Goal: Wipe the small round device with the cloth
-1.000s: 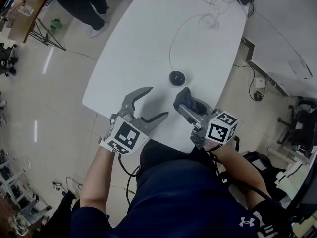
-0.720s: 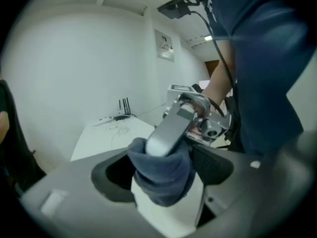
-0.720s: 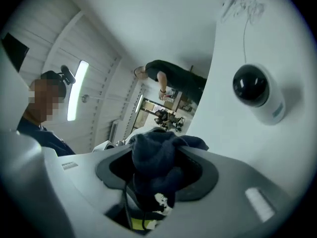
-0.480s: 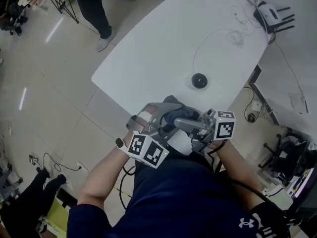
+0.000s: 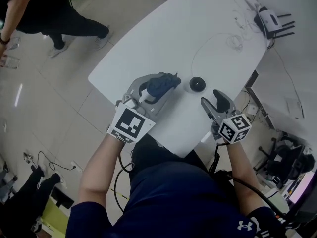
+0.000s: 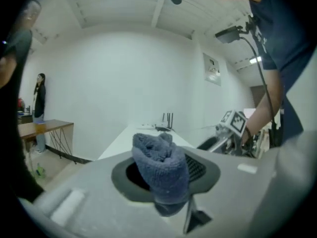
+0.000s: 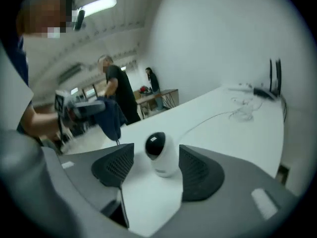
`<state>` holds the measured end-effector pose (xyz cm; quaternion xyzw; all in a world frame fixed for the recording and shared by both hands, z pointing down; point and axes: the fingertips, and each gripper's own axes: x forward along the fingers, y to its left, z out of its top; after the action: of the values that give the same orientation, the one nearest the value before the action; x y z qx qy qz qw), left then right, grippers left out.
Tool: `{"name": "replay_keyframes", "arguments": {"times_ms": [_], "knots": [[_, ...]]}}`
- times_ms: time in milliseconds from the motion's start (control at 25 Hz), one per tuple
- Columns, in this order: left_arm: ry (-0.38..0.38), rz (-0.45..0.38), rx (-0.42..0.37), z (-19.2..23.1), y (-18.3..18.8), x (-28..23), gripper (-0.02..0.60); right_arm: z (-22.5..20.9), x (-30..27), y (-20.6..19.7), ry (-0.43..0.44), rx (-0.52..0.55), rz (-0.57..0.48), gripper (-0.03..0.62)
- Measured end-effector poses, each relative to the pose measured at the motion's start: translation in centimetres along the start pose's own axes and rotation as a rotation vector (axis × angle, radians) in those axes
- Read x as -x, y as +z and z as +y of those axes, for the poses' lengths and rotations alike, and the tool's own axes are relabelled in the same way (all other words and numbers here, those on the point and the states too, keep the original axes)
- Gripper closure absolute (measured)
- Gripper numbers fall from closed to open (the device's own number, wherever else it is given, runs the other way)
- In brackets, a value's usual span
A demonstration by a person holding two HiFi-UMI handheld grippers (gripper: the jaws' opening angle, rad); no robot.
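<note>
The small round device (image 5: 197,84) stands upright on the white table (image 5: 148,48), near the edge closest to the person, its dark face up and a thin cable (image 7: 213,119) running from it toward the far end; nothing touches it, so by my reading the wipe itself has not begun. The right gripper (image 5: 214,102) lies just beside the device on the person's side, pointing at it; its jaws are spread and have just been closing a little; in the right gripper view the device shows in the gap between the two pads with clear table on either side of it, and the head view puts the tips just short of it, so I judge it framed rather than gripped. On the other side of the device, near it but apart, the left gripper (image 5: 163,89) has its jaws pressed together on the cloth (image 6: 162,165), a bunched blue-grey wad that bulges out past the pads; fetching the cloth therefore looks finished. What is left, as I judge it: bring the cloth across onto the device, perhaps steady it with the right jaws, and rub its surface. Well beyond the device a router (image 5: 271,20) sits at the table's far end.
</note>
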<state>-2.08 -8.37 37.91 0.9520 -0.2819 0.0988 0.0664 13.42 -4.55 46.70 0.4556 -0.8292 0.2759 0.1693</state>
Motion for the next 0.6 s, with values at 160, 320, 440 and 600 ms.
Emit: {"name": "replay_keyframes", "arguments": {"times_ms": [160, 320, 440, 600], "knots": [[-0.124, 0.026, -0.061, -3.5, 1.0, -4.7, 0.453, -2.2, -4.4, -4.3, -0.057, 0.252, 0.158, 0.206], [-0.195, 0.119, -0.132, -6.8, -0.5, -7.8, 0.451, -1.5, -7.9, -5.8, -0.038, 0.305, 0.184, 0.195], [-0.201, 0.211, -0.214, -7.6, -2.5, -9.6, 0.449, -1.8, -9.0, -5.6, -0.074, 0.333, 0.162, 0.202], [-0.182, 0.296, -0.263, -7.2, -4.6, -10.8, 0.446, -1.9, -9.1, -5.6, -0.096, 0.329, 0.146, 0.255]]}}
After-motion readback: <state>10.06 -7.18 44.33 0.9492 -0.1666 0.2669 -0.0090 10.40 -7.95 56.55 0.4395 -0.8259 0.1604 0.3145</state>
